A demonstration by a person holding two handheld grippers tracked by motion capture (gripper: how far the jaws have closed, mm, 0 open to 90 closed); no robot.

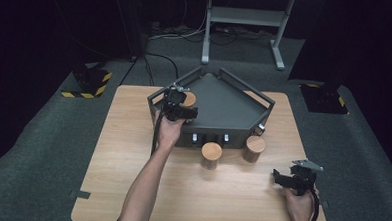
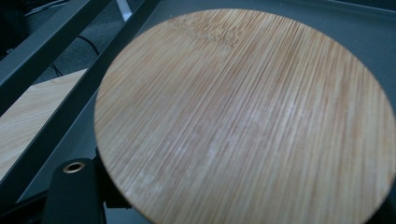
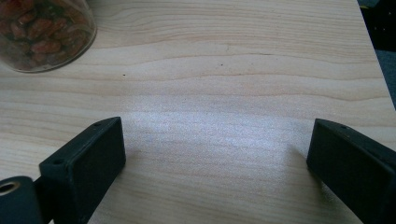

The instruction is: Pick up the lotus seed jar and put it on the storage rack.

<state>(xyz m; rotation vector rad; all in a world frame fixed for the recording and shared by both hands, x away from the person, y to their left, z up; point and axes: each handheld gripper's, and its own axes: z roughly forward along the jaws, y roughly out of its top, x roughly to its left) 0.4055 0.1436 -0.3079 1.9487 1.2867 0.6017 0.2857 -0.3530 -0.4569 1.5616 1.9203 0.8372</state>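
Observation:
My left gripper [image 1: 180,106] is shut on a jar with a round bamboo lid [image 1: 189,98] at the left corner of a dark grey five-sided tray [image 1: 224,101]. In the left gripper view the lid [image 2: 243,116] is very close, with one black finger [image 2: 74,191] against its lower left edge and the tray's rail [image 2: 46,51] behind. My right gripper [image 1: 279,178] rests near the table's front right corner. Its jaws [image 3: 215,154] stand wide open over bare wood with nothing between them.
Two more bamboo-lidded jars [image 1: 211,152] [image 1: 255,144] stand on the wooden table [image 1: 132,138] just in front of the tray. A glass jar of brown nuts [image 3: 42,32] shows at the upper left of the right gripper view. A metal stand [image 1: 245,17] is on the floor behind.

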